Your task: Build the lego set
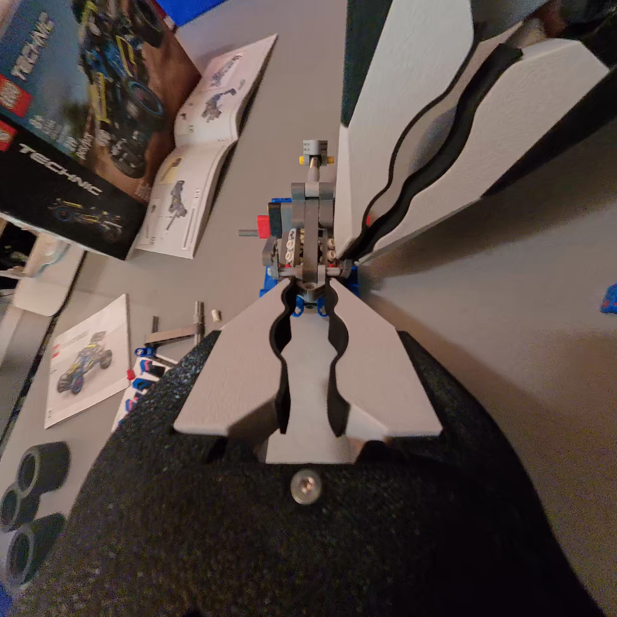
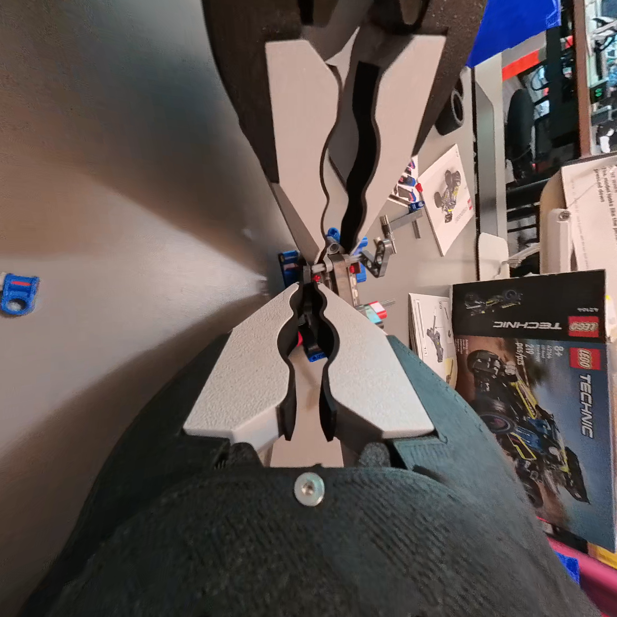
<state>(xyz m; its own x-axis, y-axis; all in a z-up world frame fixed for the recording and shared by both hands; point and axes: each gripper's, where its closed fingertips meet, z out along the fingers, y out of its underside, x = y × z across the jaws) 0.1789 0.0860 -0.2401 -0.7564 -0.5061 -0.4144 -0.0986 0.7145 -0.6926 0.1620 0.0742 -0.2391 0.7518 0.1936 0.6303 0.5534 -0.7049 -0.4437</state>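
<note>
In the left wrist view, at the far left of the frame, three black rubber tyres (image 1: pixel 31 494) lie at the lower left, with a closed instruction booklet (image 1: pixel 88 362) above them. The upper left holds a toy building-set box (image 1: pixel 76 110) printed with a buggy, and an open instruction booklet (image 1: pixel 213 140) lies just right of it. Loose grey axle and beam pieces (image 1: pixel 182 329) rest on the grey tabletop (image 1: pixel 207 273) near the frame's lower middle. At the centre stands a partly built grey and blue brick model (image 1: pixel 307 233), upright. The left gripper (image 1: pixel 309 287) reaches up from the bottom, its two pads clamped on a small grey connector at the model's near end. From the upper right the right gripper (image 1: pixel 347 258) slants in, its tips pinched tight on the end of the model's right side. In the right wrist view, a loose blue brick piece (image 2: pixel 18 293) lies at the far left, well apart from the model at the centre, and the box sits at the right.
</note>
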